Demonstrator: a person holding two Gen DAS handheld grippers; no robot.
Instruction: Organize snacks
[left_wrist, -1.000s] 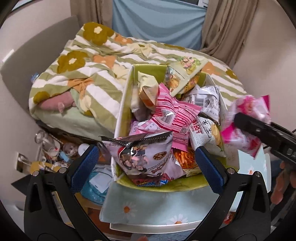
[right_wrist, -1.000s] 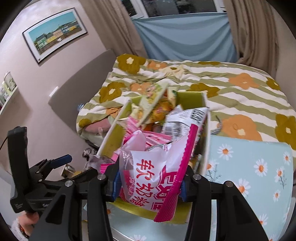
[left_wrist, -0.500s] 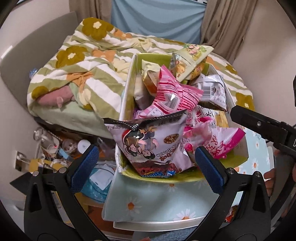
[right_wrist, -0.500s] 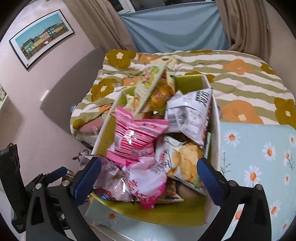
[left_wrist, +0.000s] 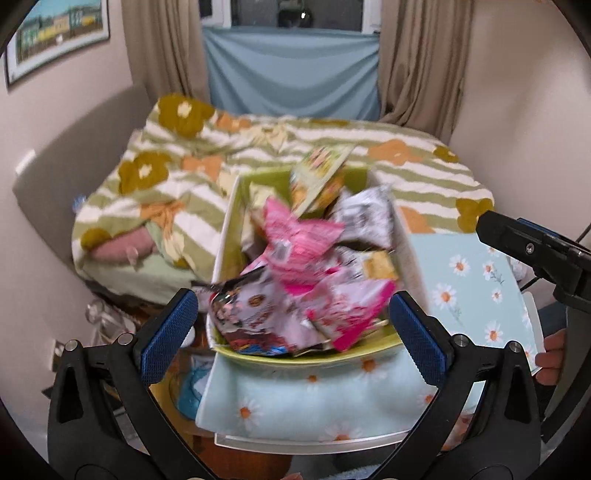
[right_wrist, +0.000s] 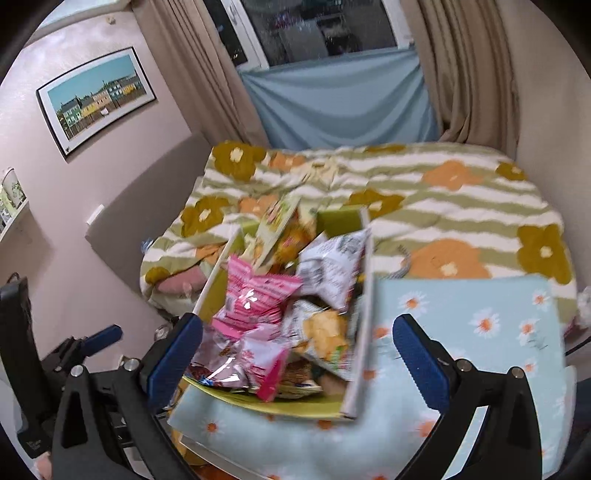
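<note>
A bed with a green-and-white striped cover bearing orange and olive flowers fills the far side of the room, below a window hung with blue cloth and beige curtains. A framed picture of coloured houses hangs on the left wall. In front of the bed stands a worktop draped in pale blue cloth printed with daisies. On its left part sits a long box, white outside and lime green inside, heaped with snack bags. Among them: a silver and black bag at the right, a bright pink bag in the middle, a crisp bag showing yellow crisps, and a pale pink bag at the near end, beside a purple-grey bag. The left gripper hangs before the box's near end, blue-padded fingers spread wide, holding nothing. The right gripper hangs nearby, fingers likewise wide apart and empty.
</note>
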